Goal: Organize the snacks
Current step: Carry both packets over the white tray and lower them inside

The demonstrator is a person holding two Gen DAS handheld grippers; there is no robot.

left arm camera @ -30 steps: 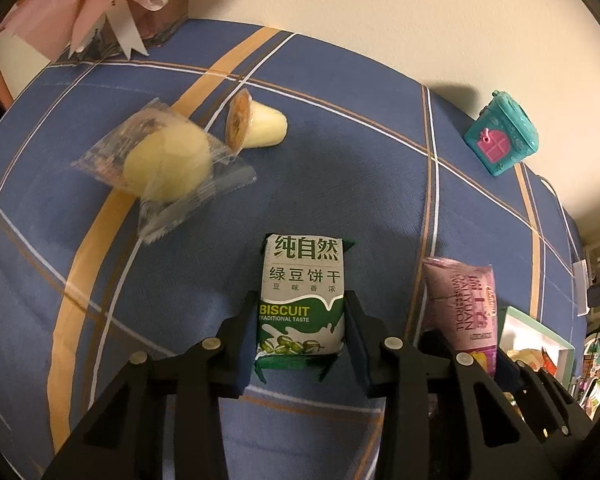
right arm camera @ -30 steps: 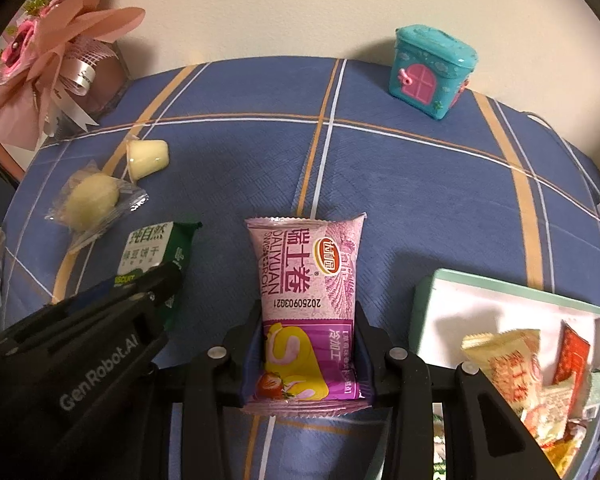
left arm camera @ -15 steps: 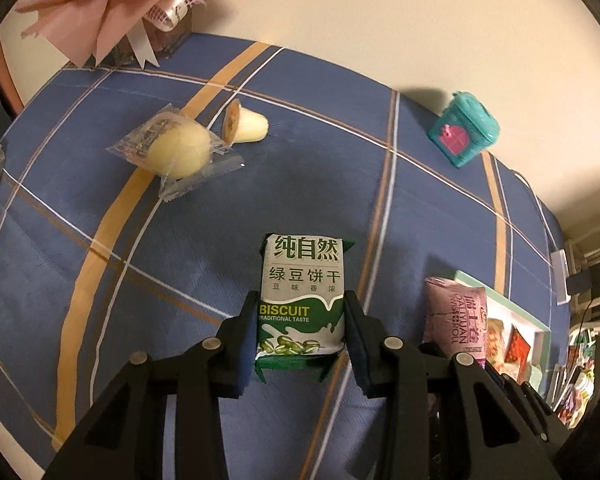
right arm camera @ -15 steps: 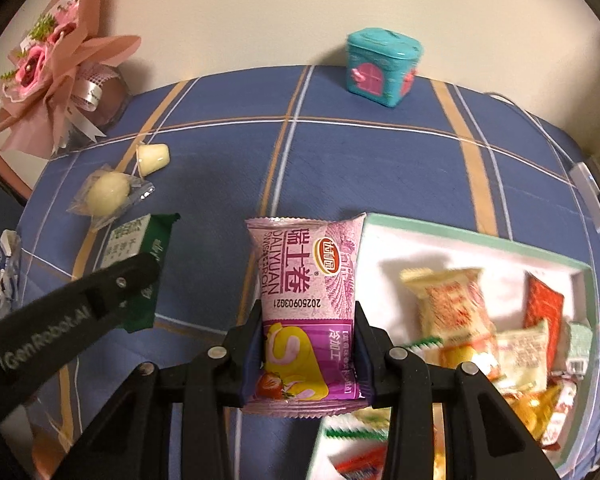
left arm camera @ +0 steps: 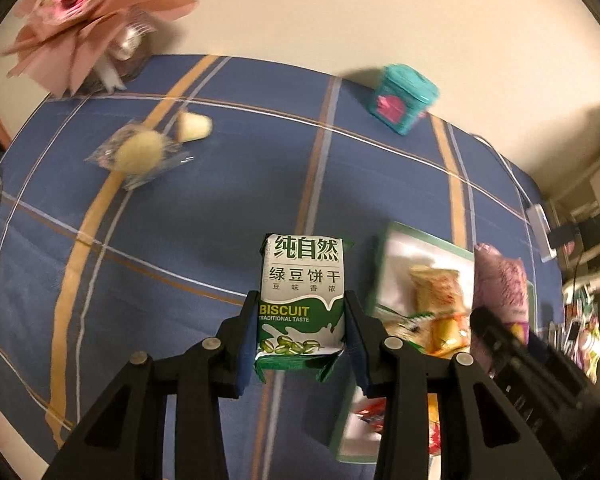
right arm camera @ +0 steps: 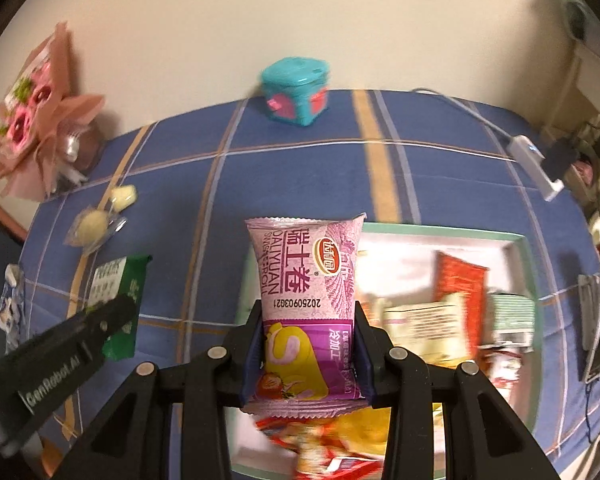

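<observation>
My left gripper (left arm camera: 302, 334) is shut on a green and white biscuit pack (left arm camera: 302, 292) and holds it above the blue cloth, just left of the green-rimmed snack box (left arm camera: 426, 246). My right gripper (right arm camera: 308, 344) is shut on a purple Swiss roll pack (right arm camera: 306, 276) and holds it over the left part of that box (right arm camera: 440, 232), which holds several snack packs. The purple pack also shows in the left wrist view (left arm camera: 500, 284), and the biscuit pack in the right wrist view (right arm camera: 120, 284).
A wrapped yellow cake (left arm camera: 140, 152) and a small jelly cup (left arm camera: 194, 126) lie at the far left of the cloth. A teal toy house (left arm camera: 402, 98) stands by the wall. A pink bouquet (left arm camera: 84, 20) is in the far left corner. A white charger and cable (right arm camera: 532, 160) lie at the right.
Both grippers have risen and moved right with their packs. The right gripper now hangs over the snack box; the left one has come up to the box's left edge.
</observation>
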